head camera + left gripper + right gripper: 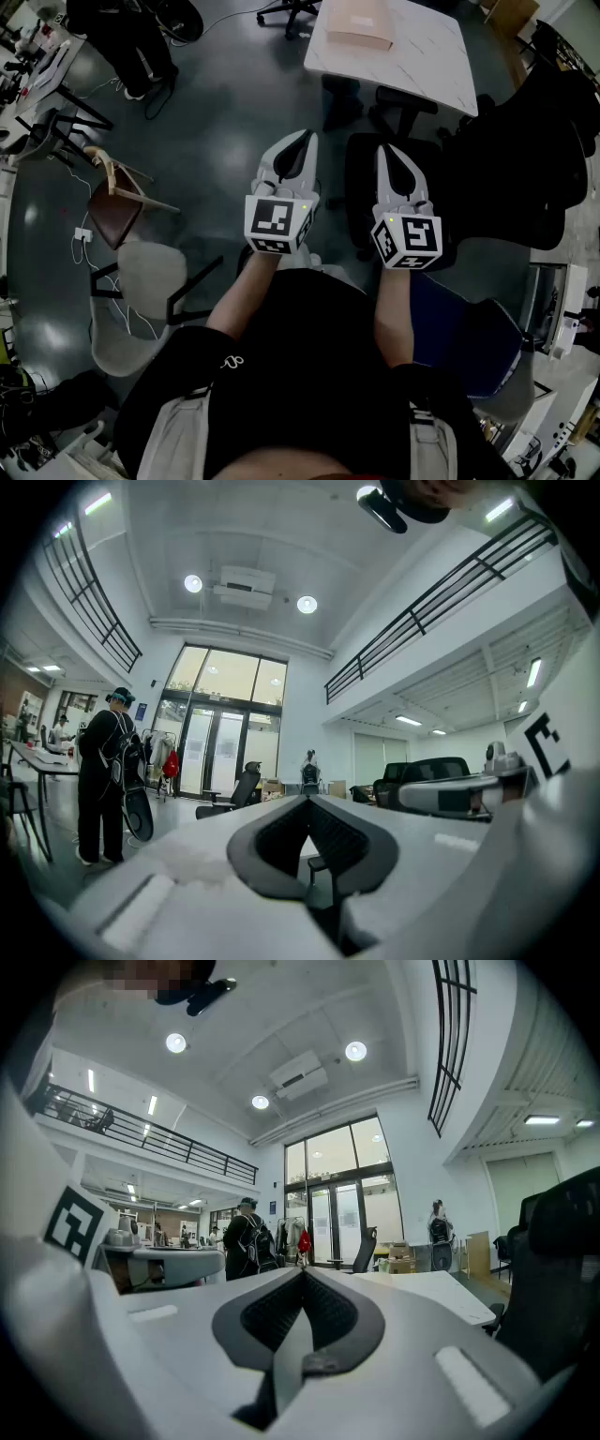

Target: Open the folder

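Left gripper [305,142]: white, level, short of the white marbled table [422,56]; jaws pressed together on nothing.
Right gripper [386,152]: alongside, equally short of the table, jaws closed and empty.
Black office chair [398,112]: against the table's near edge.
Folder: probably the flat pale-pink item [357,25] on the table's far left, untouched.
Approach: go round the chair, spread the jaws, then pinch only the cover's free edge.

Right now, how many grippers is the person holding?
2. The left gripper is on the left in the head view, the right gripper beside it on the right, both shut and empty. None looks hidden.
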Demonstrator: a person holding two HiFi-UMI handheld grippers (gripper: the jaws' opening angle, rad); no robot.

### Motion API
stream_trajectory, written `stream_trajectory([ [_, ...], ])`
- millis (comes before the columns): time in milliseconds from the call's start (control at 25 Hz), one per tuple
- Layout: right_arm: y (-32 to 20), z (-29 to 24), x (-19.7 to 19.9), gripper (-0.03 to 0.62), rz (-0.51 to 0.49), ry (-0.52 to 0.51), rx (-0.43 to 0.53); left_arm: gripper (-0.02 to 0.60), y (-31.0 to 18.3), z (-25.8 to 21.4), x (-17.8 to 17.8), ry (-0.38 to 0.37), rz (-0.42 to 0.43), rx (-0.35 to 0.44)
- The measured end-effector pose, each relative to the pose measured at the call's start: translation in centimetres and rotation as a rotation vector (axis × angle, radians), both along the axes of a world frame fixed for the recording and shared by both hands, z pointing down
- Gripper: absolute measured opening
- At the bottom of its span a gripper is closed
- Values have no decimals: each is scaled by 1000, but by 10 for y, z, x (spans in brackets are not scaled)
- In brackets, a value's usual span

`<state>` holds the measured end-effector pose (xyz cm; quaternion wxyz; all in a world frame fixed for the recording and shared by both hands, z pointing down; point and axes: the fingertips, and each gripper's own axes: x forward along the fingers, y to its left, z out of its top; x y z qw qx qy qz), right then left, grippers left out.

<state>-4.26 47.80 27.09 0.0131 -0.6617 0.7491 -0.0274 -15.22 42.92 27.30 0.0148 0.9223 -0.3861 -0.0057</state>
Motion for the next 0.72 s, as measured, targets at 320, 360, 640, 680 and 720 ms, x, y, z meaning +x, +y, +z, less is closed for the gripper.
stream_trajectory([
  [320,-3,1,18,-9,40,-48,16,0,0,-1,13,-15,16,9],
  [360,-4,1,18,-9,38,-47,16,0,0,-1,13,-17,17,10],
  [640,-23,4,17,-9,6,-44,10,0,-18,2,20,-24,23,-1],
  [680,-27,5,19,-9,5,-45,7,0,-21,3,22,-25,25,-4],
  [720,-31,6,21,-9,3,-45,5,0,-26,3,24,-25,26,-6],
])
